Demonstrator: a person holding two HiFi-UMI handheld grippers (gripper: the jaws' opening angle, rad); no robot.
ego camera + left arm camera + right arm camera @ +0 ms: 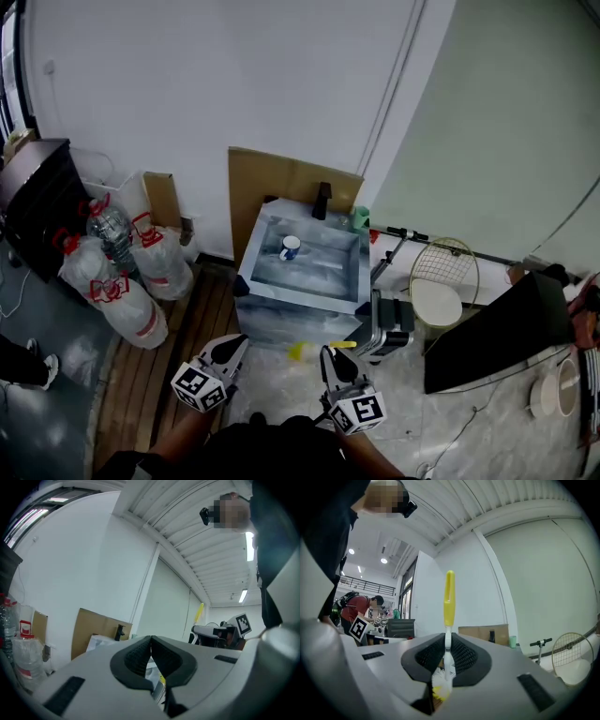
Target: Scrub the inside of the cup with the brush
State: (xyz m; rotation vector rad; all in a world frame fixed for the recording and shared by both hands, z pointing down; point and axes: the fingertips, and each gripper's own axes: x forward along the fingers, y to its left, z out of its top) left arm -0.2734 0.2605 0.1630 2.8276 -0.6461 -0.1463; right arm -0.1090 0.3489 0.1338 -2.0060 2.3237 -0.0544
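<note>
A white cup with blue print (290,247) stands inside the steel sink (251,272) ahead of me. My right gripper (329,357) is shut on a brush (302,351) with a yellow handle. In the right gripper view the brush (449,597) stands upright between the pads, its white and yellow bristles low by the jaws. My left gripper (235,344) is shut with nothing in it; its pads meet in the left gripper view (151,651). Both grippers hang short of the sink's front wall, well away from the cup.
A black faucet (322,201) and a green cup (361,217) sit at the sink's back edge, with cardboard (272,186) behind. Large bagged water bottles (127,281) stand at left. A round wire rack (444,268) and a black panel (497,330) are at right.
</note>
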